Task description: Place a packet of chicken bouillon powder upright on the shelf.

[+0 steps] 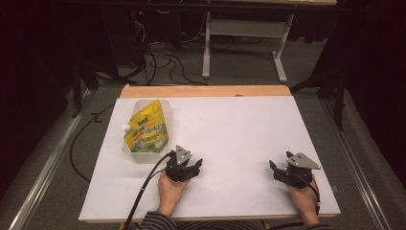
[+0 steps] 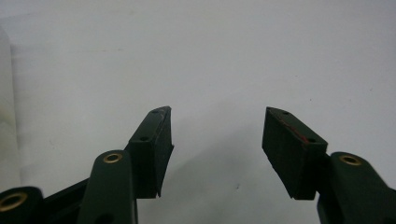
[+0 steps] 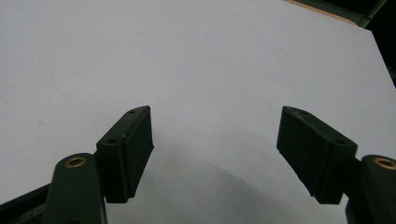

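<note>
- The white surface (image 1: pixel 239 134) fills the middle of the high view, with a strip of bare wood along its 12 o'clock edge.
- A yellow spouted pouch (image 1: pixel 147 128) lies in a clear plastic tray (image 1: pixel 135 155) toward 10 o'clock on the surface; its white cap (image 1: pixel 125 127) points to 9 o'clock.
- The left gripper (image 1: pixel 195 165) rests at about 7 o'clock on the surface, held by the left hand (image 1: pixel 171 189), just beside the tray's 5 o'clock corner but apart from it.
- In the left gripper view, the left gripper's fingers (image 2: pixel 156 149) stand well apart, with bare white surface between them; a pale blurred edge of the tray (image 2: pixel 5 116) shows at 9 o'clock.
- The right gripper (image 1: pixel 273 168) sits at about 5 o'clock on the surface, held by the right hand (image 1: pixel 302 196), well apart from the left gripper and from the pouch.
- In the right gripper view, the right gripper's fingers (image 3: pixel 130 154) are also spread wide, holding nothing, over plain white surface.
- A black cable (image 1: pixel 143 189) trails from the left gripper toward 6 o'clock.
- Beyond the surface, at 12 o'clock, a grey table frame (image 1: pixel 244 43) stands on the carpeted floor (image 1: pixel 230 67) amid loose cables.
</note>
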Tool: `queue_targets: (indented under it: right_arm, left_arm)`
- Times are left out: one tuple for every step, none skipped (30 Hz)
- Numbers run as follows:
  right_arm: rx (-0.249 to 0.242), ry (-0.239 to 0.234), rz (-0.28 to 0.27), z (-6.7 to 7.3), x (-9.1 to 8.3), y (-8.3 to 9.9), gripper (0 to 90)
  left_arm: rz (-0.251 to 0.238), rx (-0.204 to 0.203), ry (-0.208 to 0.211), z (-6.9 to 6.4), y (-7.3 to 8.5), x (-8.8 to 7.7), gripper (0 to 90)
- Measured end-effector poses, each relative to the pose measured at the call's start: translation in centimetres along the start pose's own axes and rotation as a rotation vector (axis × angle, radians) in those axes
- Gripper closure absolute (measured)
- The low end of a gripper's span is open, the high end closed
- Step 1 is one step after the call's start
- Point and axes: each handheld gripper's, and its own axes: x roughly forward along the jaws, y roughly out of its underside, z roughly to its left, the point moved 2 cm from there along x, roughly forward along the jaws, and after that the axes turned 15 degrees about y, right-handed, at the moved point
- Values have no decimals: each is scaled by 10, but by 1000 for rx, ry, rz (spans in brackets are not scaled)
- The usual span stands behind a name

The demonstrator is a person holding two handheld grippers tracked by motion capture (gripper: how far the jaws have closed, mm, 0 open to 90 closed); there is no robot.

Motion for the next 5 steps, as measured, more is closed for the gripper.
queue_targets:
  right_arm:
    - [3,0,1,0,0,0,278]
    - [4,1,1,0,0,0,278]
    - [8,0,3,0,0,0,278]
    - [8,1,2,0,0,0,278]
    - [9,2,3,0,0,0,278]
  left_arm:
    - [-1,1,-5,0,0,0,429]
    - [-1,-2,-4,0,0,0,426]
    - [-3,-8,-5,0,0,0,420]
    - [-2,-9,-7,0,0,0,414]
    - [1,-4,-8,0,0,0,414]
